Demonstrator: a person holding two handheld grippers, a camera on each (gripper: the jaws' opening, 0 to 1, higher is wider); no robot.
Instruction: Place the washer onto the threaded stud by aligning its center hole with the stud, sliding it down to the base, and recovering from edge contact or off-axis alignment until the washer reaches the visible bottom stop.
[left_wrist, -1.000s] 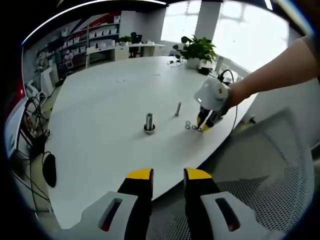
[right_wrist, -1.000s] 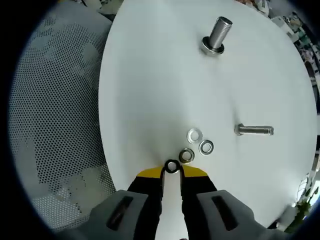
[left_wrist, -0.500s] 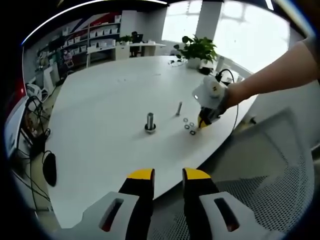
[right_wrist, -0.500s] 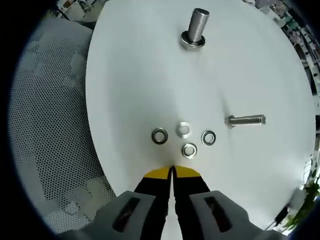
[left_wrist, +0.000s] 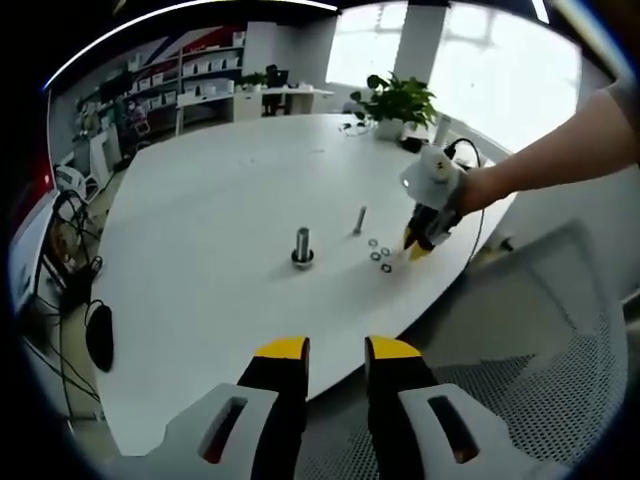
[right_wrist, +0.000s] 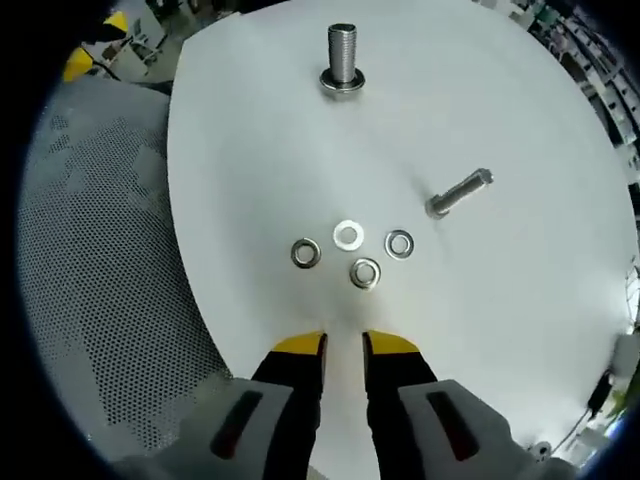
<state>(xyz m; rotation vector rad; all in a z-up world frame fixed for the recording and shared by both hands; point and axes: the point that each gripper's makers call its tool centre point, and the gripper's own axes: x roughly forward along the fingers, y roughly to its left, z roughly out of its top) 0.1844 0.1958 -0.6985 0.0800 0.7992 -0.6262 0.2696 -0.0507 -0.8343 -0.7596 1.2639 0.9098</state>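
Observation:
The threaded stud (right_wrist: 343, 52) stands upright on its base at the far side of the white table (right_wrist: 500, 310). Several steel washers (right_wrist: 350, 252) lie flat in a small cluster between the stud and my right gripper (right_wrist: 343, 345). That gripper hovers just short of the cluster with its jaws slightly open and nothing between them. In the left gripper view, the stud (left_wrist: 302, 246), the washers (left_wrist: 380, 256) and the right gripper (left_wrist: 414, 248) sit mid-table. My left gripper (left_wrist: 335, 350) hangs back over the table's near edge, open and holding nothing.
A loose bolt (right_wrist: 460, 193) lies on its side right of the washers. A mesh chair (right_wrist: 100, 300) stands beside the table edge. A potted plant (left_wrist: 397, 100) is at the far end, and a black mouse (left_wrist: 98, 340) with cables lies left. A person's arm (left_wrist: 560, 160) reaches in from the right.
A second ago the right gripper's tips pinched a washer; that washer now lies with the others. The right gripper drew back, shut, then opened slightly. The left gripper stayed put.

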